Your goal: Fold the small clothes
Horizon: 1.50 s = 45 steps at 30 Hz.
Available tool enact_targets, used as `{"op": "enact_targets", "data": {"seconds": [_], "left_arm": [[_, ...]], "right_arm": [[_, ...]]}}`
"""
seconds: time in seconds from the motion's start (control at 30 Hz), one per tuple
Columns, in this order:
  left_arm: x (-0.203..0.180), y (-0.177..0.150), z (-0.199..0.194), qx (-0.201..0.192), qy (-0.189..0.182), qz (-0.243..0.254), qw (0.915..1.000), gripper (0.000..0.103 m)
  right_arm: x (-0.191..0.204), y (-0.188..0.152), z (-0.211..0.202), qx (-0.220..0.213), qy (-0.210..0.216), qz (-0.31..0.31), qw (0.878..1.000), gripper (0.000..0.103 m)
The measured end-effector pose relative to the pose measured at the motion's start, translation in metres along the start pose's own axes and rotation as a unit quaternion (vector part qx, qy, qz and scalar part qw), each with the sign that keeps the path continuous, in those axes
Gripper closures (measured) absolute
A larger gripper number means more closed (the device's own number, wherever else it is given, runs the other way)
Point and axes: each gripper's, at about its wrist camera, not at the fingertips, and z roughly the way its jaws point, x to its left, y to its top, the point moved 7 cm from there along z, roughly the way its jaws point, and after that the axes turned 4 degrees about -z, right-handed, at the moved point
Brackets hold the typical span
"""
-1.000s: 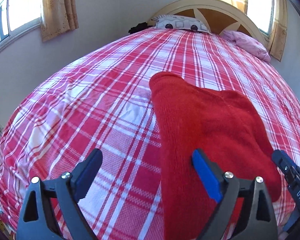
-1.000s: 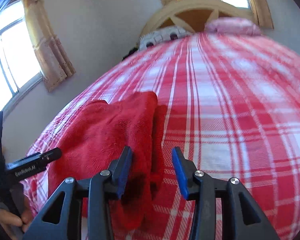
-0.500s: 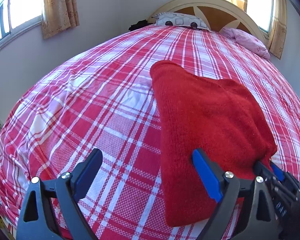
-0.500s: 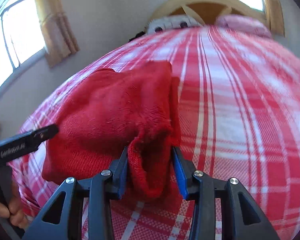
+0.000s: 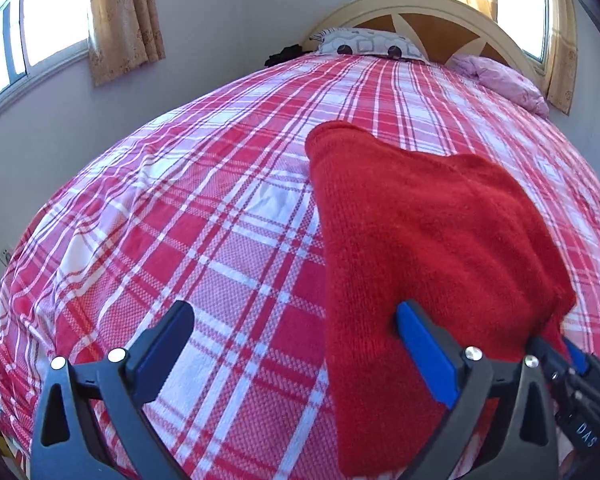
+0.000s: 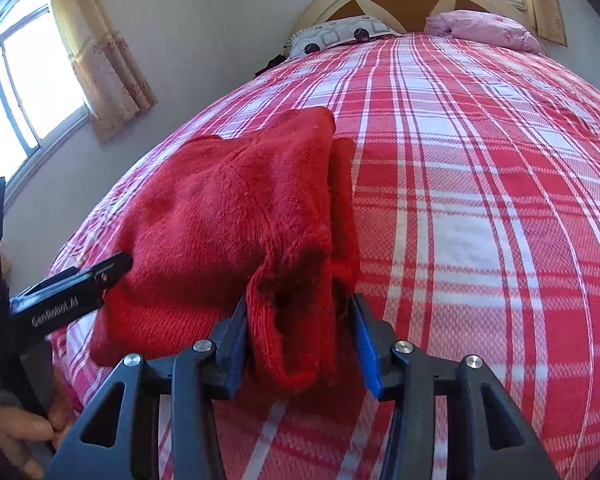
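Note:
A small red knitted garment lies on the red and white plaid bed, its near edge by the foot of the bed. My left gripper is open, with its right finger against the garment's near left part and its left finger over bare sheet. In the right wrist view the garment has its near right corner bunched between the pads of my right gripper, which is shut on it. The left gripper's finger touches the garment's left side there.
A curved wooden headboard stands at the far end with a patterned pillow and a pink pillow. A wall and curtained windows run along the left side. A dark object lies by the far left corner.
My right gripper has moved onto the garment's near right corner and holds its bunched edge. The left gripper has stayed open and has shifted only slightly against the garment.

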Motion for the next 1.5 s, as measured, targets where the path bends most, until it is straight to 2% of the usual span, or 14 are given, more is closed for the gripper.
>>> {"op": "enact_targets", "data": {"seconds": [0.1,0.27,0.43,0.63,0.77,0.87,0.97,1.1,1.17,1.27,1.33,1.4,1.43,1.5], "left_arm": [[0.001,-0.006,-0.008,-0.002,-0.006,-0.004,1.0000,0.000],[-0.004,-0.033,-0.014,0.017,-0.021,-0.002,0.9996,0.000],[-0.012,-0.054,-0.029,-0.013,-0.018,0.022,0.9995,0.000],[-0.012,-0.062,-0.022,0.027,-0.031,0.011,0.9991,0.000],[-0.018,-0.079,-0.017,0.049,-0.003,0.049,0.9976,0.000],[-0.020,-0.075,-0.036,0.021,-0.013,0.055,0.9982,0.000],[-0.020,-0.062,-0.062,-0.025,-0.015,0.054,0.9981,0.000],[-0.015,-0.040,-0.104,-0.094,-0.045,0.024,0.9943,0.000],[-0.008,-0.027,-0.135,-0.144,-0.051,0.007,0.9882,0.000],[0.002,-0.013,-0.171,-0.205,-0.053,-0.012,0.9772,0.000],[0.010,-0.006,-0.183,-0.232,-0.048,-0.020,0.9713,0.000],[0.016,-0.004,-0.195,-0.262,-0.032,-0.024,0.9642,0.000],[0.017,-0.005,-0.200,-0.277,-0.023,-0.019,0.9604,0.000],[0.013,-0.006,-0.201,-0.289,-0.014,0.003,0.9572,0.000]], "right_arm": [[0.000,-0.011,-0.012,-0.012,-0.001,0.005,1.000,0.054],[0.000,-0.024,-0.026,-0.019,-0.020,0.005,1.000,0.045],[0.003,-0.039,-0.038,-0.018,-0.056,-0.016,0.998,0.042],[0.005,-0.052,-0.045,-0.016,-0.089,-0.024,0.996,0.037],[0.009,-0.056,-0.051,-0.013,-0.085,-0.022,0.996,0.036],[0.010,-0.046,-0.083,-0.078,-0.086,-0.001,0.993,0.036],[0.019,-0.016,-0.138,-0.192,-0.136,-0.018,0.972,0.036],[0.040,0.010,-0.189,-0.287,-0.144,-0.022,0.947,0.031],[0.056,0.019,-0.219,-0.344,-0.158,-0.044,0.925,0.030],[0.083,0.019,-0.257,-0.425,-0.214,-0.104,0.873,0.016],[0.097,0.012,-0.266,-0.445,-0.261,-0.140,0.845,0.013],[0.102,0.002,-0.268,-0.452,-0.301,-0.160,0.824,0.013],[0.105,-0.005,-0.267,-0.452,-0.313,-0.173,0.817,0.013],[0.110,-0.017,-0.257,-0.432,-0.318,-0.203,0.820,0.013]]}}
